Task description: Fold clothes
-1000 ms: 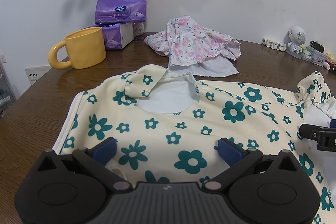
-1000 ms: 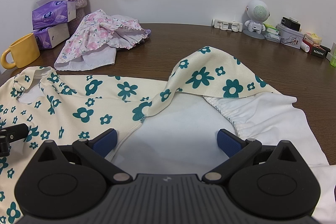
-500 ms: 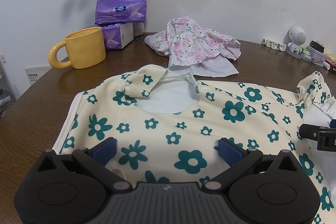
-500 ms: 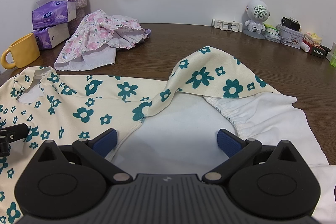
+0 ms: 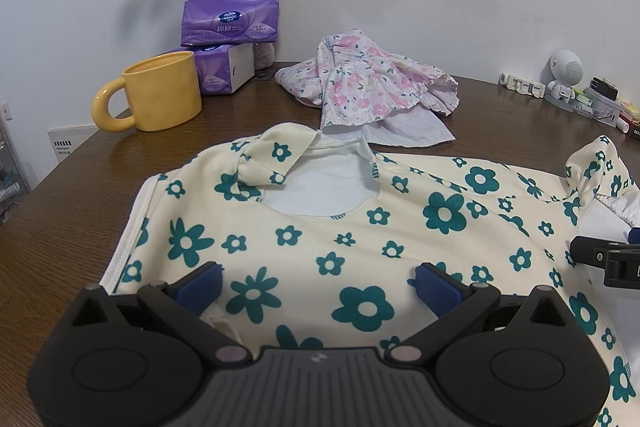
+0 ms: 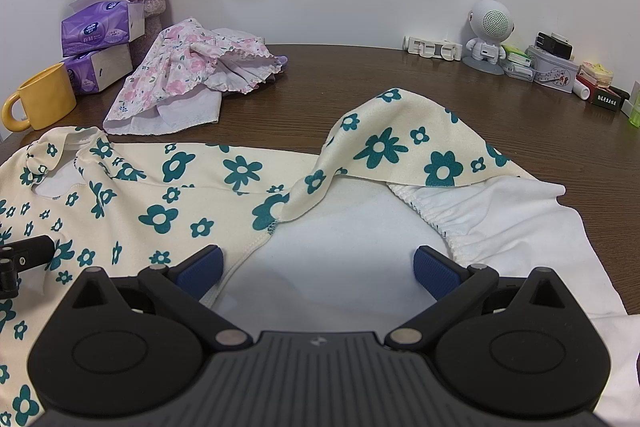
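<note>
Cream garment with teal flowers [image 5: 360, 227] lies spread across the near part of the wooden table [image 5: 80, 207], neckline toward the far side. My left gripper [image 5: 318, 277] hangs over its chest panel, jaws wide apart, nothing between them. My right gripper [image 6: 316, 267] sits over the other end, jaws equally wide, also empty; below it the fabric is turned back and the white inner side [image 6: 340, 239] shows.

Handling judgement: thin, light knit, fully limp. It will drape and sag from any pinch point, and a single-layer pinch will likely drag the rest along the table. No fragility concern.

The flipped flap [image 6: 404, 151] stands up in a ridge beside the gathered elastic edge [image 6: 436, 211]. That stitched, bunched edge looks the firmest place to bite on the right. On the left, the seamed side edge [image 5: 128, 227] gives a thicker, less slippery hold than mid-panel.

Second, pink floral garment [image 5: 360, 79] lies crumpled farther back, just beyond the neckline.
</note>
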